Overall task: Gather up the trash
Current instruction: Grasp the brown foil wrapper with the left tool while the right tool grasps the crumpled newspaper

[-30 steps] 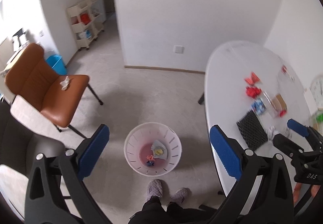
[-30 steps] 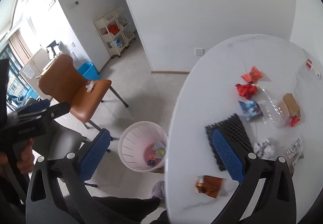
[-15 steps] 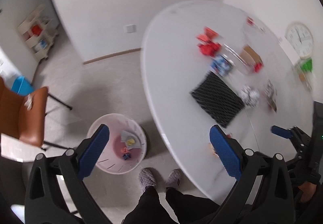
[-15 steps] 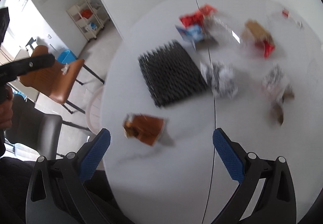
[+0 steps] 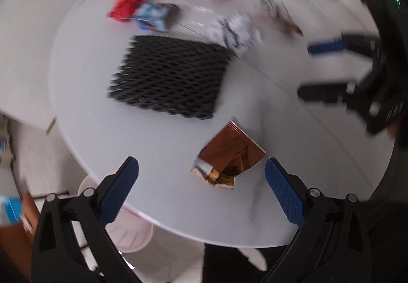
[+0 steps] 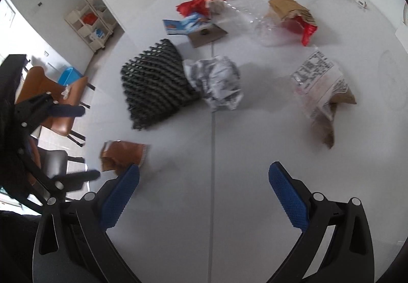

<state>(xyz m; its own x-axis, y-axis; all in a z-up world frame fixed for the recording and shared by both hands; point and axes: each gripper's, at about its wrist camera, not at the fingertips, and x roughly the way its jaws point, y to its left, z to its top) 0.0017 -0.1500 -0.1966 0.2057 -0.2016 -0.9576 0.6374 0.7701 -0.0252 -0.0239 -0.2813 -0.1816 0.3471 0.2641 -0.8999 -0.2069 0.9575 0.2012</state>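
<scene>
Now your left gripper (image 5: pixel 201 173) hangs wide open, jaws just easing inward, above the copper foil wrapper (image 5: pixel 228 155) near the table (image 5: pixel 158 140) edge; light, crinkly, slippery, so pinch its raised fold; your right gripper (image 6: pixel 204 178) gapes empty; only the left view shows the pink bin (image 5: pixel 127 232) below.
</scene>
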